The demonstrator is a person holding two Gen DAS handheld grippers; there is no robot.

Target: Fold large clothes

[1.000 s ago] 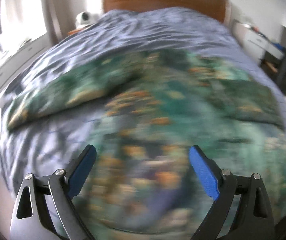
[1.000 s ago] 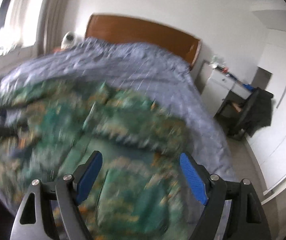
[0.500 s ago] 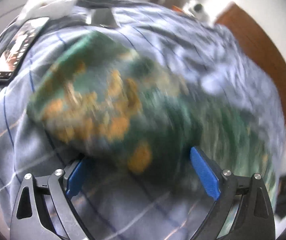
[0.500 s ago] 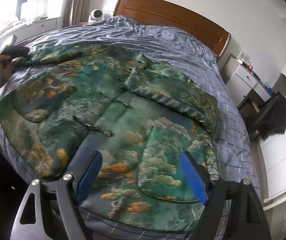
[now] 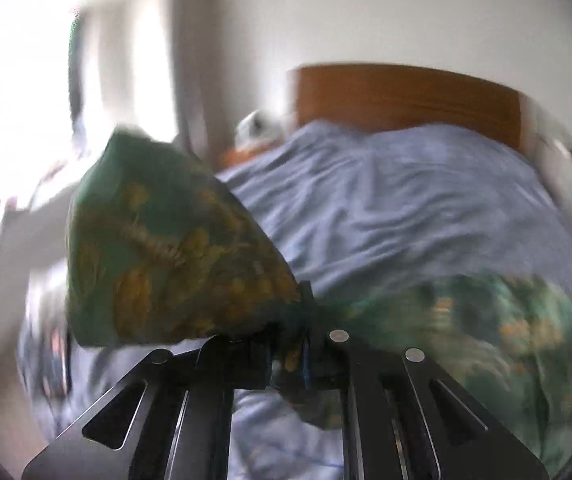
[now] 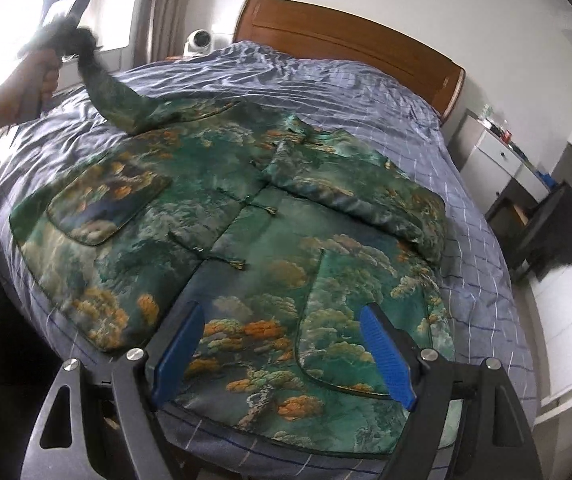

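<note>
A large green jacket [image 6: 246,240] with orange and white cloud patterns lies spread front-up on the bed; its right sleeve is folded across the chest. My left gripper [image 5: 290,356] is shut on the end of the left sleeve [image 5: 174,252] and holds it raised above the bed. From the right wrist view the left gripper [image 6: 66,20] shows high at the far left with the sleeve [image 6: 122,100] hanging from it. My right gripper [image 6: 282,352] is open and empty, above the jacket's lower hem near the bed's front edge.
The bed has a blue checked cover [image 6: 366,92] and a wooden headboard [image 6: 346,44]. A white camera [image 6: 200,42] stands at the bedside by the window. A white nightstand [image 6: 502,160] and a dark chair [image 6: 554,232] are at the right.
My left gripper has shut on the left sleeve end and lifted it off the bed. My right gripper has stayed open over the hem.
</note>
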